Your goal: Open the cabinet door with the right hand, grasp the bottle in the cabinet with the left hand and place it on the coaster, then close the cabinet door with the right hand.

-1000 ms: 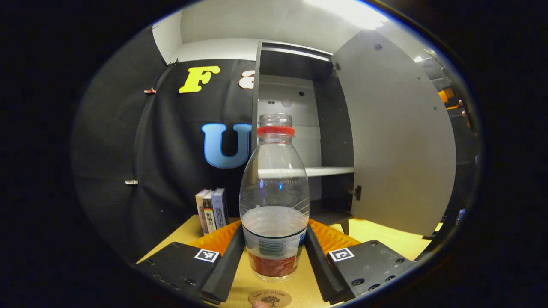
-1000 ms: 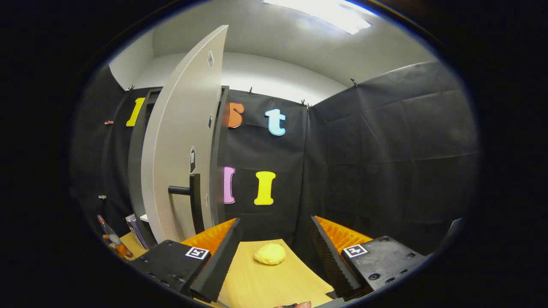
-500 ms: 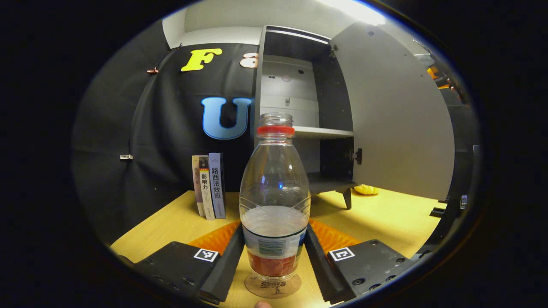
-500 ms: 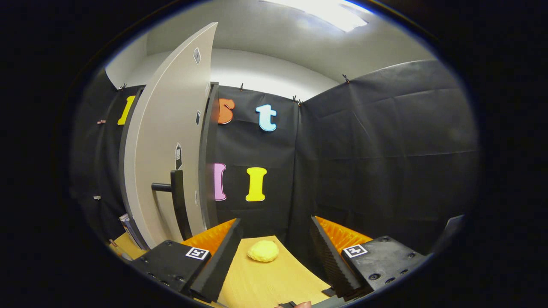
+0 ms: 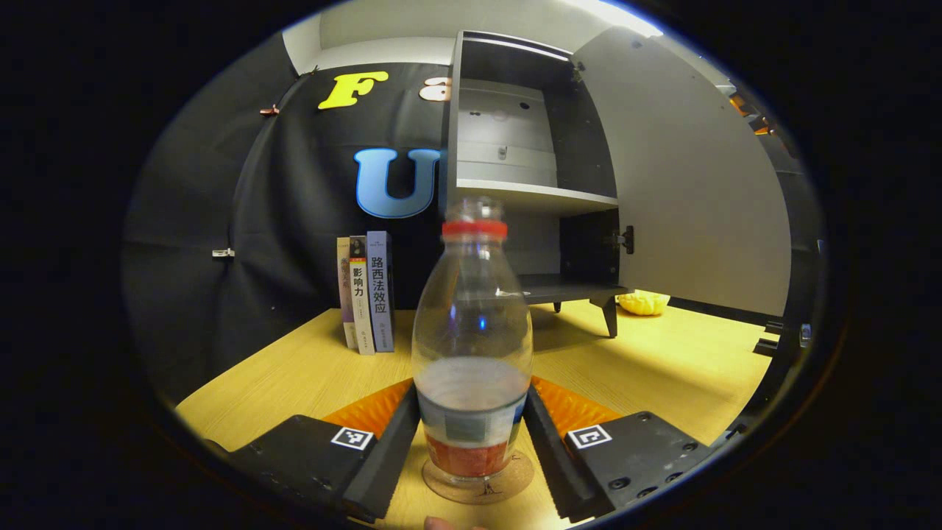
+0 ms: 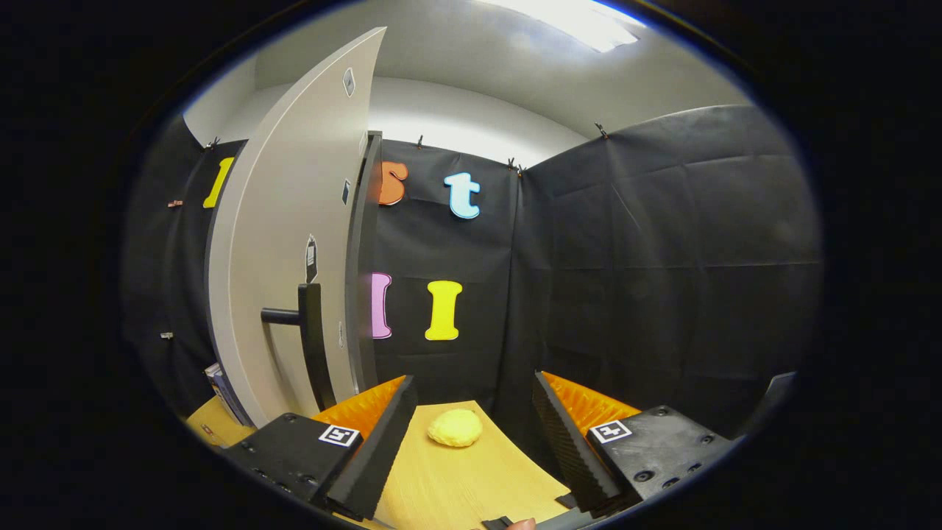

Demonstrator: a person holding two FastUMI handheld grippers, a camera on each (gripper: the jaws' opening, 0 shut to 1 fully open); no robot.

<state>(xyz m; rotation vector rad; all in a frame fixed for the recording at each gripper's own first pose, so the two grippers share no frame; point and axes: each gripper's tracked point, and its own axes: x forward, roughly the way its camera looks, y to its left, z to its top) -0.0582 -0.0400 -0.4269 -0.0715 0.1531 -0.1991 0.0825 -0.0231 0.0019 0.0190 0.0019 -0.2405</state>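
Between the left gripper's (image 5: 472, 434) fingers, clamped on both sides, an uncapped bottle (image 5: 472, 346) holding a little clear liquid stands upright on the round coaster (image 5: 478, 486) on the wooden counter (image 5: 662, 368). Behind, the cabinet (image 5: 515, 147) stands open, door (image 6: 287, 243) swung wide. Right gripper (image 6: 471, 434) fingers apart over a yellow lump (image 6: 455, 428)

A light wooden table (image 5: 662, 368) spans the lower half of the left gripper view. On it, left of centre, three books (image 5: 366, 293) stand upright; a round coaster (image 5: 478, 486) lies at bottom centre; the cabinet's legs (image 5: 609, 318) stand at centre right, with a yellow lump (image 5: 643, 302) just beyond them.
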